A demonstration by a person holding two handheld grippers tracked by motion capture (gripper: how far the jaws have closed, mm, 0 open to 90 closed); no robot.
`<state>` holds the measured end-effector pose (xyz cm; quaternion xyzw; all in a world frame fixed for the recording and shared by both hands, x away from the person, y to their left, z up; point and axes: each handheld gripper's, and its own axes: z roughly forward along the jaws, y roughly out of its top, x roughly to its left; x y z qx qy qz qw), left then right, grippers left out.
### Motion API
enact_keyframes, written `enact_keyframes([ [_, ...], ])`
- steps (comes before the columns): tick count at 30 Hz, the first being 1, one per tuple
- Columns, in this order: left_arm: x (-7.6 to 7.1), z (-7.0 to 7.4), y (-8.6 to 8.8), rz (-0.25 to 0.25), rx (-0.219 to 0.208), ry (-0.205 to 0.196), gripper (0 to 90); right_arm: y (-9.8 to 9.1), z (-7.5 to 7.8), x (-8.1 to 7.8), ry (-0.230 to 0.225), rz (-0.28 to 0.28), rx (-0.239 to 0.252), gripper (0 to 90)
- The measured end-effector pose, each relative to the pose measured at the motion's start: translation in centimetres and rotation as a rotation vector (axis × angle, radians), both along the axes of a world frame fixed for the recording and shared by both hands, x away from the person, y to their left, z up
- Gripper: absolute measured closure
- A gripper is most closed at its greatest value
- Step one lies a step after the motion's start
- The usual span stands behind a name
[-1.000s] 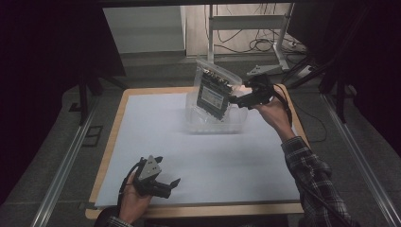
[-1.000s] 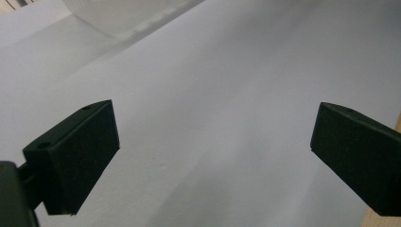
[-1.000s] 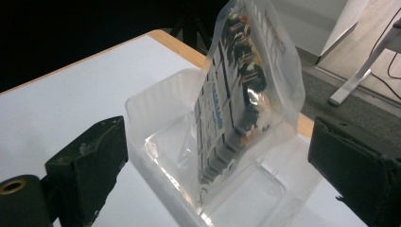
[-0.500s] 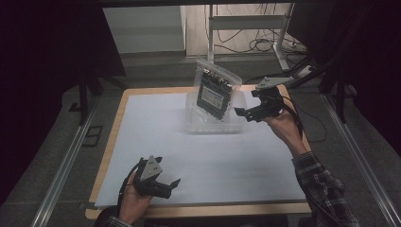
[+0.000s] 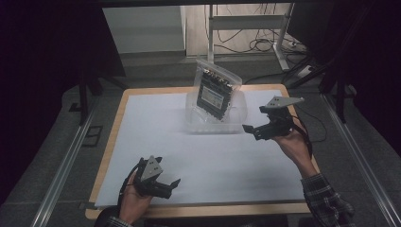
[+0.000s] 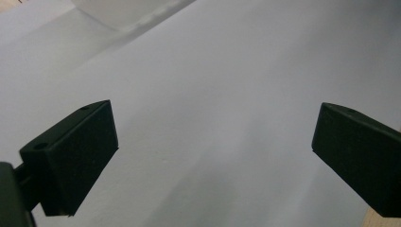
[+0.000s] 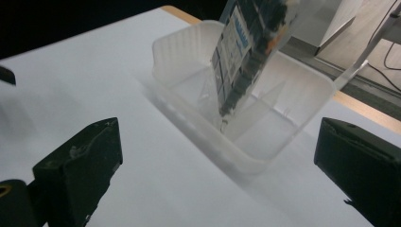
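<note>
1. In the high view, the right gripper (image 5: 257,130) is seen right of centre of the frame, held in a raised hand (image 5: 294,144) whose forearm and plaid sleeve (image 5: 326,201) run down to the lower right corner.
2. The right wrist is bent so that the jaws point toward the left of the frame, at the clear plastic tray (image 5: 239,124); the jaws are spread wide and nothing is held between them.
3. The gripper is placed just beside the tray's right end and is not seen touching it.
4. In the right gripper view, the tray (image 7: 302,82) is seen between and beyond the two parted jaws, in the upper middle of the frame.
5. A clear bag with a circuit board inside (image 5: 216,91) is stood tilted in the tray, its top leaning toward the upper edge of the high view; in the right gripper view the bag (image 7: 246,52) is seen with its lower corner resting on the tray floor.
6. The left gripper (image 5: 172,185) is held low at the lower left of the high view, the hand (image 5: 135,201) being rested near the table's near edge.
7. Its jaws are likewise set wide apart, and in the left gripper view bare white table surface (image 6: 227,94) is seen between them.
8. The two grippers are kept well apart.
</note>
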<state>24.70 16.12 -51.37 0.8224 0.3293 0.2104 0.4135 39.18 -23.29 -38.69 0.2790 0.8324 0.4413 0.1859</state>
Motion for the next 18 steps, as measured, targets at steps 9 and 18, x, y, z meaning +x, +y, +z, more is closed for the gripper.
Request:
enact_keyframes([
  [9, 0.1, -0.2, 0.0, 0.013, 0.012, -0.002, 0.0, -1.6, -2.2, -2.8, 0.011, -0.009, 0.019, 1.0],
  [18, 0.1, -0.2, 0.1, 0.035, 0.019, 0.012, 0.0, -2.4, -4.7, -5.0, 0.034, -0.018, 0.032, 0.9],
])
